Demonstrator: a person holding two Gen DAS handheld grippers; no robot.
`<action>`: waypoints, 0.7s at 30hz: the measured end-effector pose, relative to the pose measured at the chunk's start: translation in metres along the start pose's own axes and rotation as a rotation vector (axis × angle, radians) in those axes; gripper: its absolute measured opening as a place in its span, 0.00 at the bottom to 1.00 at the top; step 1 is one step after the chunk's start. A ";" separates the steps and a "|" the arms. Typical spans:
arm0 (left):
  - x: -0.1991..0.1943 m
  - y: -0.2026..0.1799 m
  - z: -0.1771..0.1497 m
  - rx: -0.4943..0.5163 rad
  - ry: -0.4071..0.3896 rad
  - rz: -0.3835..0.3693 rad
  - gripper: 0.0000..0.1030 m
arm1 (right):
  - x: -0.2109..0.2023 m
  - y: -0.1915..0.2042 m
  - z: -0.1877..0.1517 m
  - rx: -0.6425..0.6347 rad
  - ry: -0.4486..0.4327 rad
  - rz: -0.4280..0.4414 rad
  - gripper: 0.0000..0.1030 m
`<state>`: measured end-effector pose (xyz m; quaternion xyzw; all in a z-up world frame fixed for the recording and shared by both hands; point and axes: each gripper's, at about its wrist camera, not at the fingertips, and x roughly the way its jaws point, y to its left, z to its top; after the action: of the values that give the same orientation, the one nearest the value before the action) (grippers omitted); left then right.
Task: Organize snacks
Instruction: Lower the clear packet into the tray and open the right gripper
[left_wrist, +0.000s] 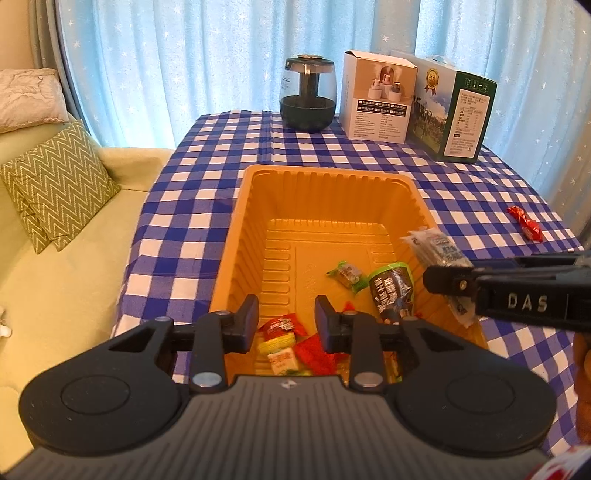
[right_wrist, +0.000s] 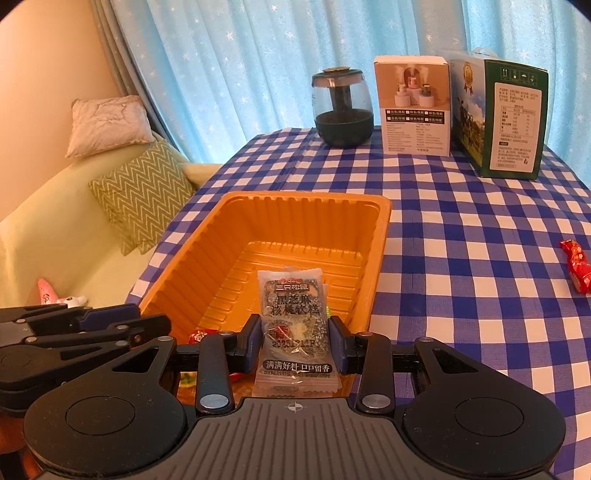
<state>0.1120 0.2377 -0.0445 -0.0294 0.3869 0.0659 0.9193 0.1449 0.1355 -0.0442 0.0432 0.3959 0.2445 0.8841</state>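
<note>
your right claw (right_wrist: 291, 341) pinches a clear sesame-cake packet (right_wrist: 291, 325) above the orange tray's (right_wrist: 380, 236) near right corner; your left claw (left_wrist: 286, 325) hangs spread and empty over the near end. let go too far right and the packet may slide off the rim onto the tablecloth (right_wrist: 461, 258). only the left view shows the snacks already inside, such as the green-topped pouch (left_wrist: 391, 291).
</note>
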 end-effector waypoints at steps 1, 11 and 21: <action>-0.001 0.001 -0.001 -0.001 0.000 0.004 0.28 | 0.000 0.000 0.000 0.002 0.000 0.002 0.37; -0.013 0.010 -0.005 -0.034 -0.015 0.015 0.29 | 0.006 0.005 0.009 0.037 -0.010 0.087 0.38; -0.033 0.003 -0.008 -0.071 -0.041 0.005 0.34 | -0.016 -0.022 -0.003 0.123 -0.011 0.046 0.54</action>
<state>0.0829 0.2367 -0.0266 -0.0598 0.3653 0.0827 0.9253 0.1423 0.1085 -0.0413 0.1080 0.4041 0.2394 0.8762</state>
